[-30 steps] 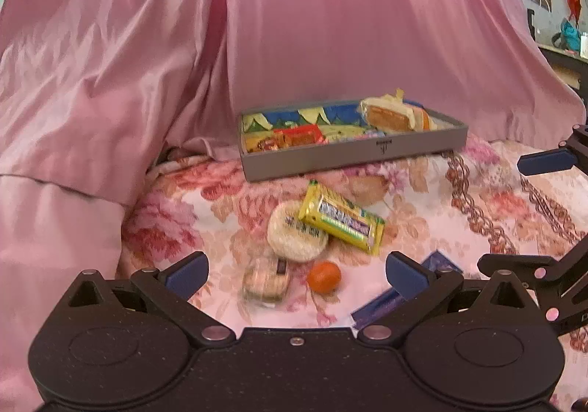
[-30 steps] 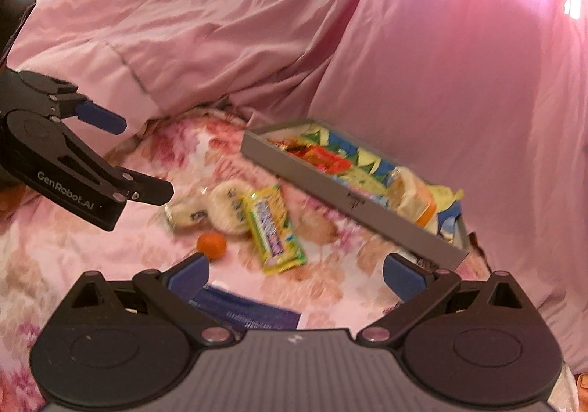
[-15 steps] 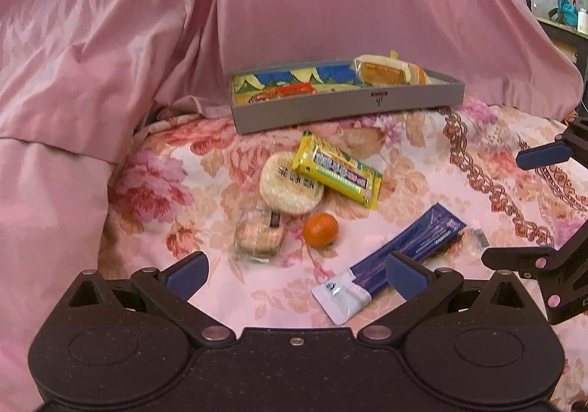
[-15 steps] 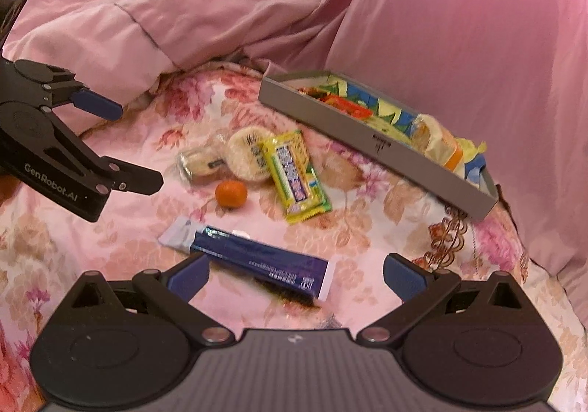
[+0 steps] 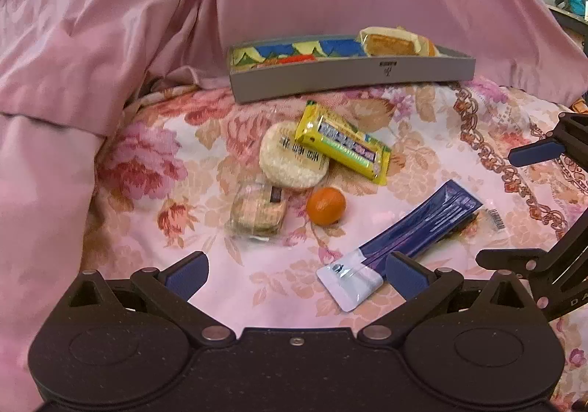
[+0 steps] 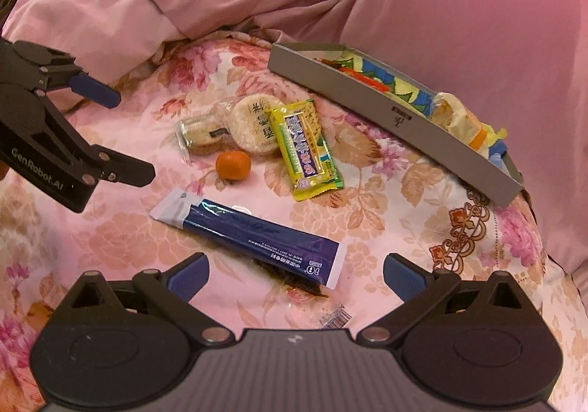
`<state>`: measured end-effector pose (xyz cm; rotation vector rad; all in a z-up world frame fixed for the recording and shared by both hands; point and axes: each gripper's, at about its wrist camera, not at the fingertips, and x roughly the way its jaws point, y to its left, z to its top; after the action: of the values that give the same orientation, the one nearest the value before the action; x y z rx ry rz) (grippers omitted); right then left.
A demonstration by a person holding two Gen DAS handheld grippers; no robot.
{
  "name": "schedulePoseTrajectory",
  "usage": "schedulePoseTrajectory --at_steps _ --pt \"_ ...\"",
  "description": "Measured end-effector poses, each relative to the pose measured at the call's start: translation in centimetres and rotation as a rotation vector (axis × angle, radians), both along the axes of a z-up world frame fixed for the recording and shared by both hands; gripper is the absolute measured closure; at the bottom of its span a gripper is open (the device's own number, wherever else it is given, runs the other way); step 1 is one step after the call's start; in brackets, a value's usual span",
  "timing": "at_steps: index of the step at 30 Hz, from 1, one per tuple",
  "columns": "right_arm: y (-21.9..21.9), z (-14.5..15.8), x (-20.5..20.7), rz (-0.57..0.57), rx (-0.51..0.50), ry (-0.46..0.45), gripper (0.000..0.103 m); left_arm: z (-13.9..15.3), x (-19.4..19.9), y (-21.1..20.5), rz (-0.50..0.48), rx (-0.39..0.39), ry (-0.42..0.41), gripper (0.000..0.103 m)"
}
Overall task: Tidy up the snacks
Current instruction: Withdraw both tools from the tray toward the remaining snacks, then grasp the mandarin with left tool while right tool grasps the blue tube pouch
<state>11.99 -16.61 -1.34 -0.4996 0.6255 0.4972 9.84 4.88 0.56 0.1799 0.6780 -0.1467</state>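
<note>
From the left wrist, the left gripper (image 5: 296, 274) is spread wide and empty above the floral cloth (image 5: 422, 140), with the blue packet (image 5: 415, 232) just ahead and the grey tray (image 5: 352, 76) beyond. From the right wrist, the right gripper (image 6: 296, 274) is likewise released, with the tangerine (image 6: 233, 165), round rice cracker (image 6: 253, 127) and yellow bar (image 6: 303, 149) clustered near the tray.

We pull both tongs back, the left tongs (image 5: 296, 274) and the right tongs (image 6: 296, 274). The long blue packet (image 6: 250, 234), half hidden a second ago, now lies in full view, and the grey tray (image 5: 352, 76) sits farther off.

"GenRobot.AI" on left tool (image 6: 121, 140) arm.
</note>
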Motion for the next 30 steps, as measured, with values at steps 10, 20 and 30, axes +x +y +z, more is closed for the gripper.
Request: schedulePoseTrajectory --at_steps 10,20,30 --pt "1.2 -2.6 1.1 0.121 -0.099 -0.002 0.0 -0.9 1.1 0.6 0.021 -0.003 0.017 0.001" --pt "4.5 -4.4 1.9 0.419 -0.302 -0.159 0.0 -1.2 2.8 0.9 0.046 -0.026 0.014 0.001" --pt "4.6 -4.5 7.5 0.392 -0.182 0.033 0.002 -1.8 4.0 0.9 0.057 -0.022 0.017 0.001"
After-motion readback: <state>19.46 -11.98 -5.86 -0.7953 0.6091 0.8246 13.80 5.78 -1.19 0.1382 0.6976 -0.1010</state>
